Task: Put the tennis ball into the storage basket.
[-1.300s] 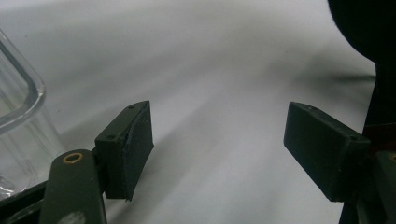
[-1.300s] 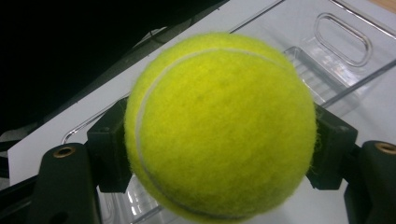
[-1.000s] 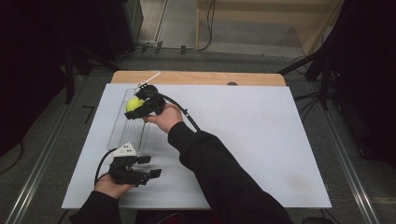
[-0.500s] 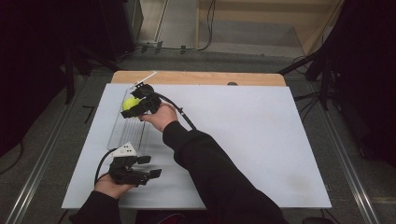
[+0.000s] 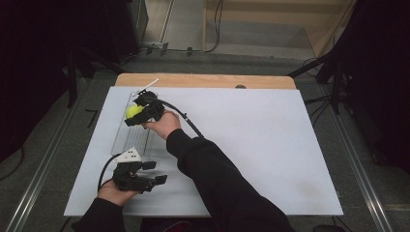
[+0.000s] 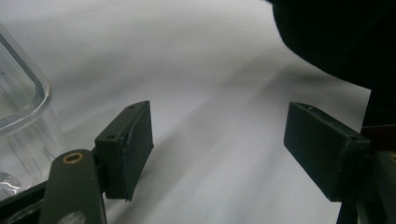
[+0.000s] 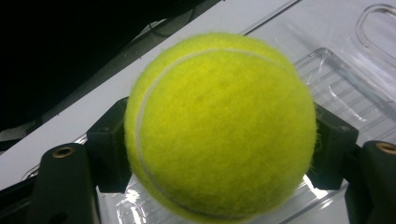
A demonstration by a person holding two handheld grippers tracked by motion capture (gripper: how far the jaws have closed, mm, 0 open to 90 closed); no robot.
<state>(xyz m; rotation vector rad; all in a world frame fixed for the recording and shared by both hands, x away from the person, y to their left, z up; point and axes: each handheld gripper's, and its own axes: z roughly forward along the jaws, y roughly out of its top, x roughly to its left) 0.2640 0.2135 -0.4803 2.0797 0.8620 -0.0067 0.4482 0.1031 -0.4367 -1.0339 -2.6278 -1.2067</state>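
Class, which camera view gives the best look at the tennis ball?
The right gripper view: the tennis ball sits large and sharp between the right gripper's jaws, above a clear tray. The high view shows it small. The left gripper view faces the white table.

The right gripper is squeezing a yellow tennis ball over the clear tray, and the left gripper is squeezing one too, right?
Not quite. The left gripper holds nothing: the left gripper view shows its jaws wide apart over bare white table. The right gripper does squeeze the yellow tennis ball over the clear tray.
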